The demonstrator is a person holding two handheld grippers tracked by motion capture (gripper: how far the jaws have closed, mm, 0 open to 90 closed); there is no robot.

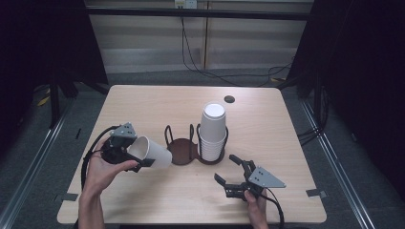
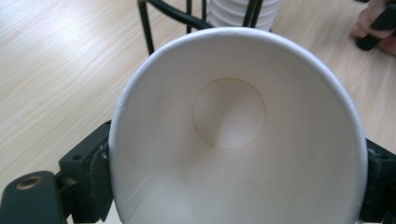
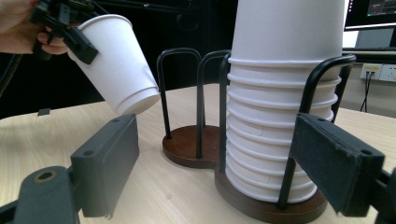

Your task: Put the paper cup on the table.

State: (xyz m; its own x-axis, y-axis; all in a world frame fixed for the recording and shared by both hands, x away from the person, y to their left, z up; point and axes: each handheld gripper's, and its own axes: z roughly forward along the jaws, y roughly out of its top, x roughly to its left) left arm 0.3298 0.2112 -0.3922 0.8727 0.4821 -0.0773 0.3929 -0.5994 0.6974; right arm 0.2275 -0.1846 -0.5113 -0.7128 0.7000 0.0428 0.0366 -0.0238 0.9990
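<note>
Left gripper [image 1: 136, 153], lower left of the high view: clamped on the rim of a single white paper cup [image 1: 152, 151], one jaw on each side of the mouth as seen in the left gripper view, cup [image 2: 233, 140] tipped on its side, base aimed toward the middle of the frame. Held clear of the table [image 1: 143, 105], just left of the holder. Right gripper [image 1: 234, 179], lower right of the high view: jaws spread wide, nothing between the pads, hovering low in front of the stack of cups [image 1: 212, 131].

Two-ring wire cup holder [image 1: 184, 148] at frame centre: right ring filled by the stack, left ring empty, dark wooden base [image 3: 187, 144] bare.

Likely step in hand: carrying the lone cup to the empty ring. To do well:
- Swing the cup upright before lowering, base down, so the bottom meets the wooden disc flat.
- Come in from above the wire loops [image 3: 180, 84], not from the side; loops stand tall and would snag the tilted wall.
- Keep the squeeze light; rim already looks pressed slightly out of round, and paper creases easily.
- Centre between the uprights, lower until seated, then release.
- Keep the right gripper low and off the stack unless steadying the holder is needed.
</note>
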